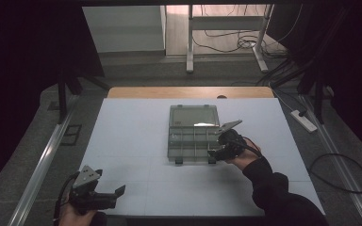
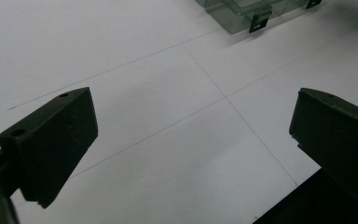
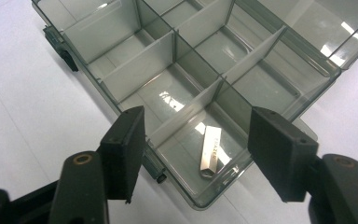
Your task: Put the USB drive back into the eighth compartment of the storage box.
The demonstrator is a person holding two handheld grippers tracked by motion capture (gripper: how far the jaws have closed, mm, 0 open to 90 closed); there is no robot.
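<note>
I had the right gripper (image 3: 193, 140) hovering over the near right corner of the clear compartment box (image 1: 193, 134), its jaws spread wide and holding nothing. A small metal piece (image 3: 210, 151) lay in the corner compartment just below them. The box sat open mid-worktop (image 1: 132, 141). My left gripper (image 1: 104, 194) rested near the front left edge, jaws wide, well apart from the box.

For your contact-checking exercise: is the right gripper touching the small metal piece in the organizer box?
Apart. The right gripper view shows the right gripper open, jaws raised either side of the metal piece, which lies untouched on the compartment floor.
</note>
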